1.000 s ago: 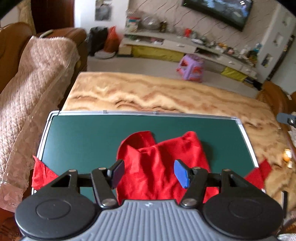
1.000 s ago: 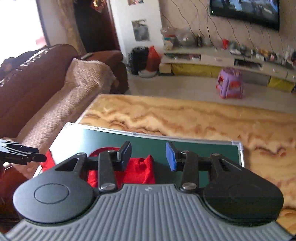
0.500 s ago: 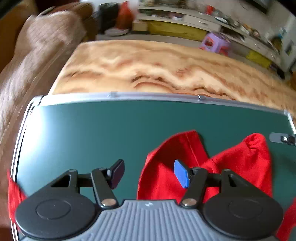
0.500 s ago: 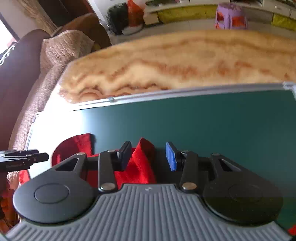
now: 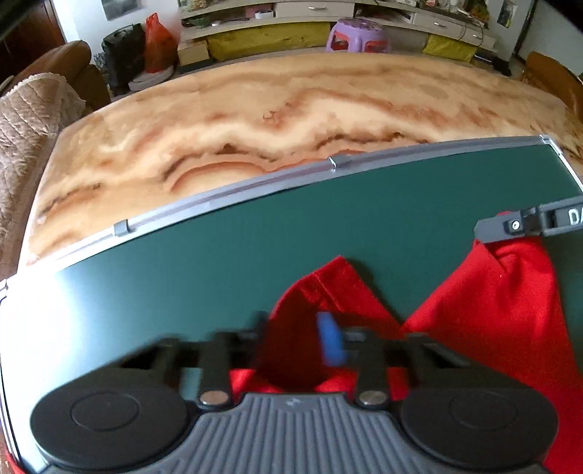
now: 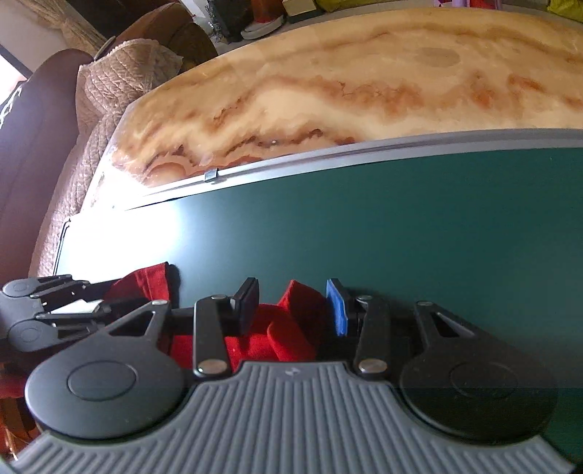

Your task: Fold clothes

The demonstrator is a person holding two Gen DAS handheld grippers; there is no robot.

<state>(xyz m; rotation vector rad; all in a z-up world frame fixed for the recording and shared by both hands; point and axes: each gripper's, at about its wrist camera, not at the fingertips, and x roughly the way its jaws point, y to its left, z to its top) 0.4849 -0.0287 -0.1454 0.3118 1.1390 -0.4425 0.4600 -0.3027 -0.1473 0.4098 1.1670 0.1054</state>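
Home living room.
Marble-look table [image 5: 255, 109] with green board [image 5: 364, 226] on it, brown sofa [image 6: 32, 120] with quilted cover [image 5: 25, 120], low TV cabinet [image 5: 313, 14], purple stool [image 5: 359, 36], bags [image 5: 138, 47] on the floor.

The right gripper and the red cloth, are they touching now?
Cannot tell. In the right wrist view the red cloth bunches between the open right gripper's fingers, but no contact or gap shows plainly.

Red cloth garment [image 5: 484, 310] lies on a matt green board [image 5: 255, 248] with metal rim.
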